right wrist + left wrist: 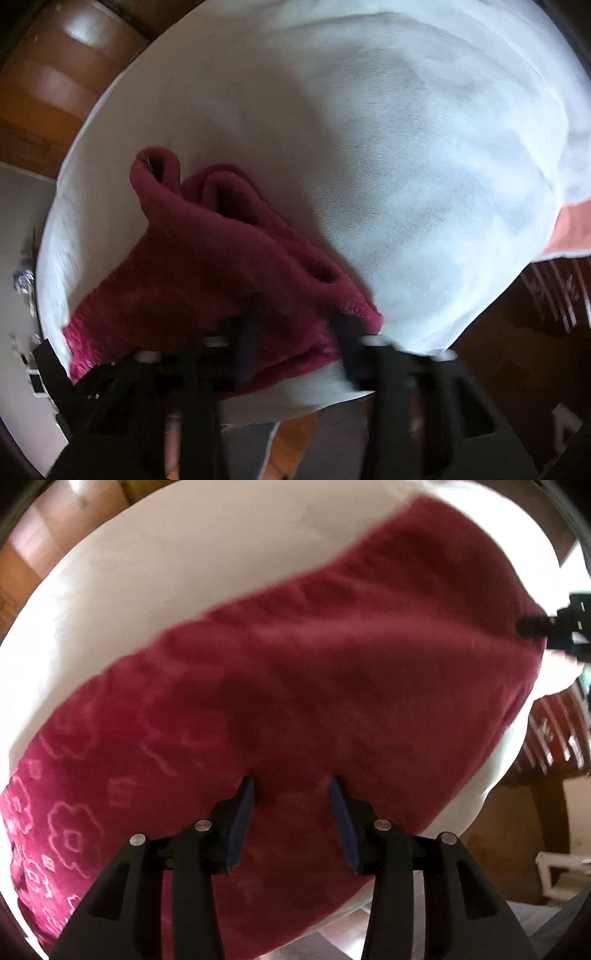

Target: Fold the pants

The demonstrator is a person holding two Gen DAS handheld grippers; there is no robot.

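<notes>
Dark red fleece pants (314, 664) lie stretched across a round table under a white cloth (184, 572), with a pale flower print near their left end. My left gripper (293, 812) hovers over the pants' near edge, open, with nothing pinched. At the far right end of the pants, my right gripper (528, 626) meets the fabric. In the right wrist view the pants (221, 266) are bunched in folds on the white cloth (406, 166). The right gripper (295, 347) is blurred, its fingers on either side of the thick hem, which fills the gap between them.
The table's edge curves close below both grippers. Beyond it lie a wooden floor (44, 96), a dark patterned rug (554, 746) on the right and a small white frame-like object (561, 871). A pink-orange strip (572, 229) shows at the cloth's right edge.
</notes>
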